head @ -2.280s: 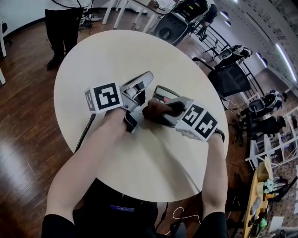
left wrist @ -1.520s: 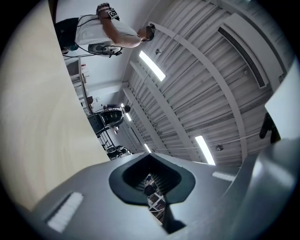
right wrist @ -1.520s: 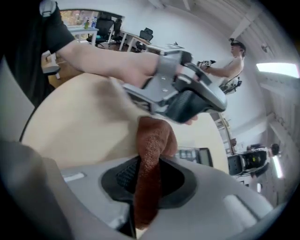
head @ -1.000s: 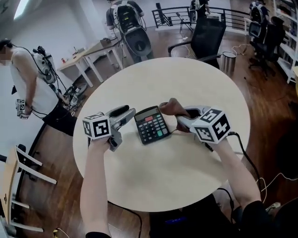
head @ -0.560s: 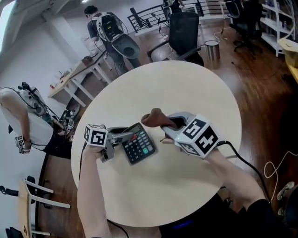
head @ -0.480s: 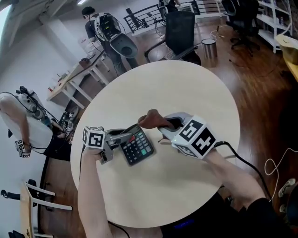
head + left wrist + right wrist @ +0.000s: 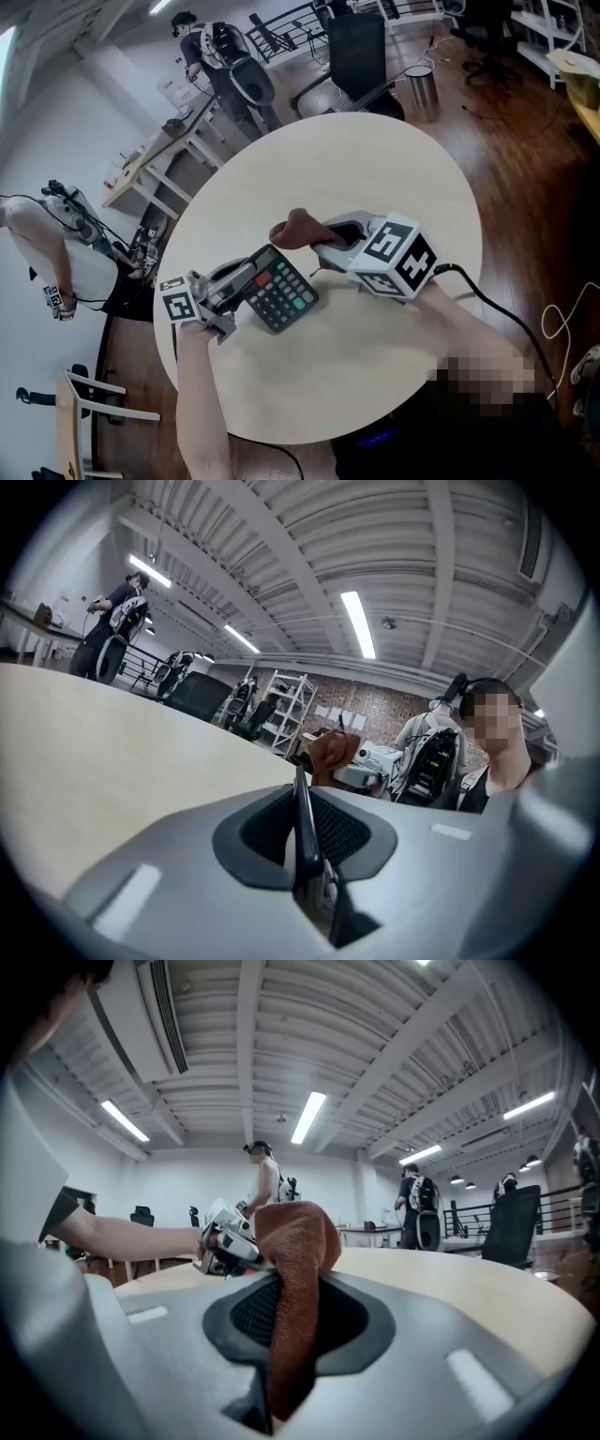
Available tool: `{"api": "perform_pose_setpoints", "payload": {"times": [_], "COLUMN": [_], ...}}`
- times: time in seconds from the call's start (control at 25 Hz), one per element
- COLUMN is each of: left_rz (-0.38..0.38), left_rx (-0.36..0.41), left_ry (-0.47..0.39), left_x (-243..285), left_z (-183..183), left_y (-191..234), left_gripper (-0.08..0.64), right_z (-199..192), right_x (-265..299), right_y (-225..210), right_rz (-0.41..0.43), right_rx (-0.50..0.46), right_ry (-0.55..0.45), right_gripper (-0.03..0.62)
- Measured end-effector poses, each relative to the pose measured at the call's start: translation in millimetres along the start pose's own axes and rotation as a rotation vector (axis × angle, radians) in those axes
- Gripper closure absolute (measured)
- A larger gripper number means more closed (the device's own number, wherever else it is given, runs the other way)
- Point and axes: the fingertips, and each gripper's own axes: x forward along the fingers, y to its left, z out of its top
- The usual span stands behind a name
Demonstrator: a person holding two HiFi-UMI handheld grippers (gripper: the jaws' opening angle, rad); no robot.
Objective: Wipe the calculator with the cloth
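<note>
Plainly, the coming move turns on one relation: the cloth (image 7: 293, 228) is held just beyond the far side of the calculator (image 7: 281, 292), near it but not on it. The key face therefore lies toward the near left of the cloth, and a short sweep that way is what would be called for.

The calculator is found left of centre on the round table (image 7: 375, 159), with its long axis slanted from far left to near right. Its left end is taken by the left gripper (image 7: 246, 277), whose jaws have just been closing and are seen in the left gripper view pressed together on the thin dark edge of the case. Whether the case lies flat or is tipped up cannot be told.

The right gripper (image 7: 321, 240) is clamped on the cloth, a brown bunch of which stands out past the jaw tips. Of the two hands, the right is judged the one placed to wipe, since the left is taken up with steadying.

As for room, bare tabletop is left to the far side and to the right, so a stroke along the long axis toward the near right would be unobstructed. The tighter side is the near left — there the table's rim runs close behind the left gripper, and a push that way could shift the calculator toward the edge.
</note>
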Motion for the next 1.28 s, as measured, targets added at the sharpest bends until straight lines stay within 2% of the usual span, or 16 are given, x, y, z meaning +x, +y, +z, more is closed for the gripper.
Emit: {"api": "perform_pose_setpoints", "payload": {"times": [0.12,0.24,0.36,0.44,0.56,0.76,0.92,1.0,1.08,1.2,1.28], "left_rz": [-0.083,-0.186,-0.27,-0.308,-0.325,-0.316,-0.306,-0.297,-0.305,-0.329,-0.331], "left_rx": [-0.016,-0.074,-0.119,-0.148,-0.175,-0.197,-0.291,-0.308,-0.312,-0.313,-0.319], "left_ry": [-0.086,-0.202,-0.279,-0.334,-0.38,-0.379,-0.438,-0.459,-0.471,-0.477,-0.488], "left_x": [-7.5,-13.9,-11.1,-11.5,-18.3,-15.9,-21.0,-26.9,-29.5,-28.2,-27.7], "left_z": [1.9,6.3,6.6,7.2,8.3,0.5,2.8,3.8,4.8,6.1,5.7], "left_y": [-35.7,-67.5,-95.9,-109.5,-121.7,-134.2,-131.5,-129.1,-129.5,-134.0,-134.2], "left_gripper": [0.505,0.505,0.506,0.506,0.506,0.506,0.506,0.506,0.506,0.506,0.506], "right_z": [23.7,45.7,62.9,70.4,73.8,56.7,30.0,20.0,30.7,75.7,89.8], "right_x": [-2.9,-3.4,-1.0,-4.9,-18.7,-47.4,-75.0,-86.8,-86.5,-59.5,-41.0], "right_y": [18.7,44.7,73.3,86.1,103.3,116.8,144.6,158.8,152.4,115.2,104.3], "right_rz": [0.112,0.258,0.378,0.456,0.552,0.62,0.729,0.782,0.753,0.581,0.532], "right_rx": [-0.024,-0.049,-0.114,-0.121,-0.112,-0.148,-0.265,-0.334,-0.331,-0.202,-0.145], "right_ry": [-0.094,-0.167,-0.208,-0.229,-0.239,-0.202,-0.118,-0.099,-0.145,-0.266,-0.282], "right_gripper": [0.525,0.525,0.525,0.526,0.525,0.526,0.526,0.525,0.525,0.525,0.525]}}
